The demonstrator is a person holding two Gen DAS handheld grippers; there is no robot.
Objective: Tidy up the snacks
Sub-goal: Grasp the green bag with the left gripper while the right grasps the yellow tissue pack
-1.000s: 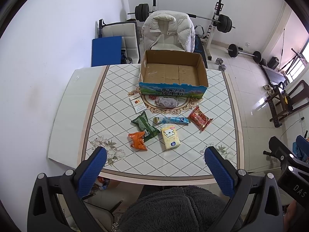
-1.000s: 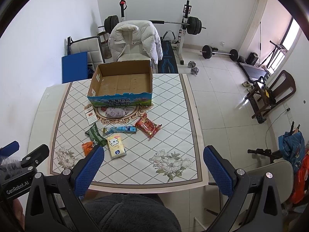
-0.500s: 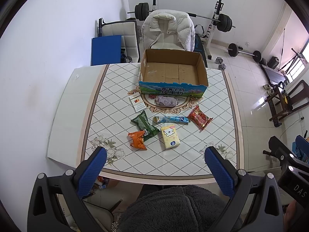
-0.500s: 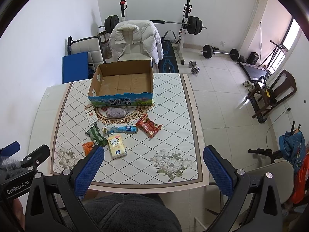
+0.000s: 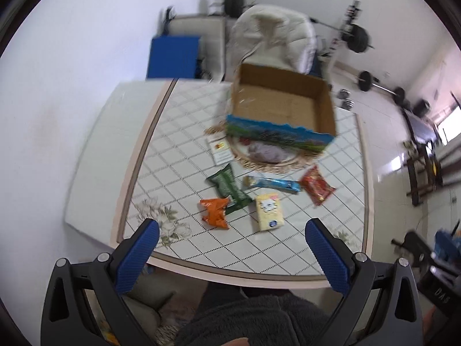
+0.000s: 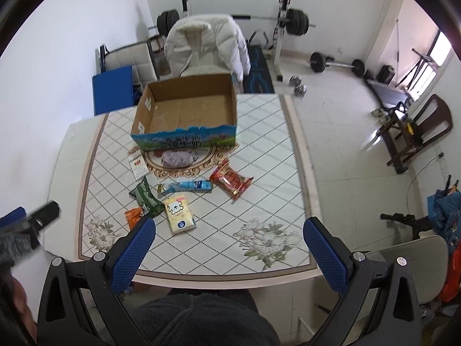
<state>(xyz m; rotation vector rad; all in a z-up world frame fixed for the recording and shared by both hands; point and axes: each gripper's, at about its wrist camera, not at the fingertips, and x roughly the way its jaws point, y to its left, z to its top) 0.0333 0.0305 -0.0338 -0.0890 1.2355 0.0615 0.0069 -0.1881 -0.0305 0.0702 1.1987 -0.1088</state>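
An open cardboard box (image 5: pixel 281 106) (image 6: pixel 187 109) stands empty at the far middle of the patterned table (image 6: pixel 259 173). In front of it lie several snacks: a pale purple pack (image 6: pixel 177 158), a white card pack (image 5: pixel 219 151), a green packet (image 5: pixel 229 186), an orange packet (image 5: pixel 214 209), a long blue bar (image 6: pixel 185 186), a yellow pack (image 6: pixel 179 210) and a red packet (image 6: pixel 230 180). My left gripper (image 5: pixel 232 259) and right gripper (image 6: pixel 227 256) both hang open and empty above the table's near edge.
A chair with a white puffy jacket (image 6: pixel 207 46) stands behind the box. Weight racks and barbells (image 6: pixel 288 23) line the back wall. A blue panel (image 6: pixel 112 89) leans at the far left. Dark wooden chairs (image 6: pixel 415 132) stand on the tiled floor to the right.
Both grippers have moved forward and lower toward the table, so the snacks and box look larger. The left view has also tilted and is blurred. Nothing on the table has moved.
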